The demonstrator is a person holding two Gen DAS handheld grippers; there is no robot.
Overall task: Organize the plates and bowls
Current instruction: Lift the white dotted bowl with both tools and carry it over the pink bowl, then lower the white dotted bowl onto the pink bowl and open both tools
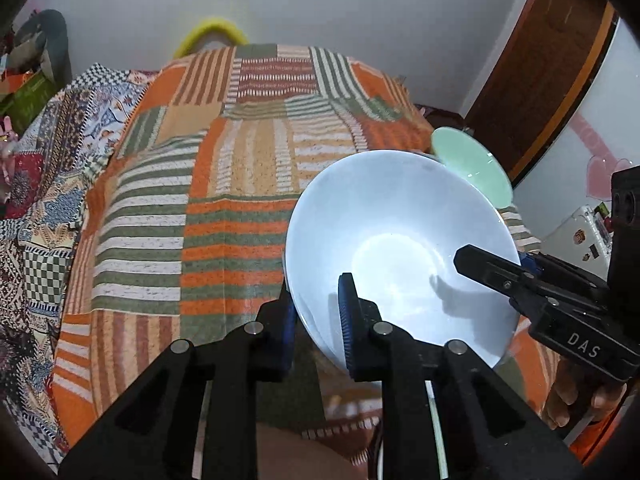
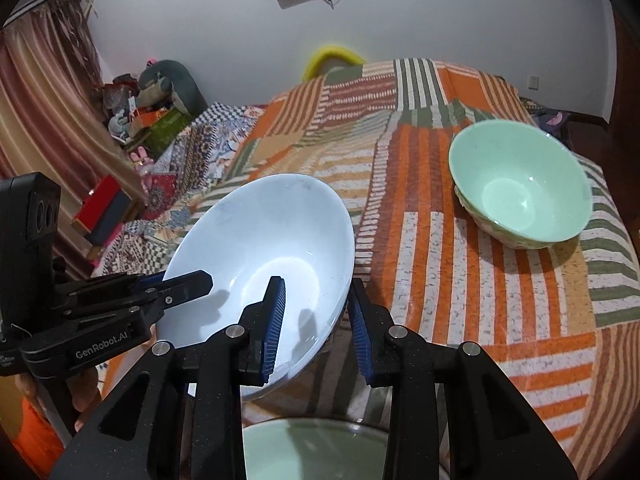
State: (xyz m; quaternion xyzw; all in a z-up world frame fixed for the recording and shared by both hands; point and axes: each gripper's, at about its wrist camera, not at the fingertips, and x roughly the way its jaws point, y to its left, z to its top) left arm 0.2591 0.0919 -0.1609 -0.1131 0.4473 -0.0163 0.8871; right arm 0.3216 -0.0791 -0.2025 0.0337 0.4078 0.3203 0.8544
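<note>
A bed (image 2: pixel 460 280) fills the scene, draped in a patchwork blanket (image 1: pixel 224 208) of orange, green and cream stripes, with a pale wall behind and a striped curtain (image 2: pixel 44 112) off to the side in the right wrist view. And here is the action: a white bowl (image 2: pixel 264 248) is up off the blanket, tilted, carried between both tools at once. The left gripper (image 1: pixel 316 312) has its fingers clamped on the bowl's near rim, one blue pad inside the bowl, the other outside against the wall. The right gripper (image 2: pixel 316 320) is pinched on the opposite edge the same way, one finger inside, one outside, rim caught between them. In each wrist view the other gripper shows biting the far side of the bowl, a hand (image 1: pixel 576 396) just visible beneath it. Farther along the bed, well apart from the white bowl, a mint green bowl (image 2: pixel 520 192) sits upright on the blanket, nested in another bowl whose rim peeks out below it. At the bottom edge of the right wrist view, another pale green dish (image 2: pixel 316 448) lies under the gripper, partly hidden, so its shape is hard to make out.
</note>
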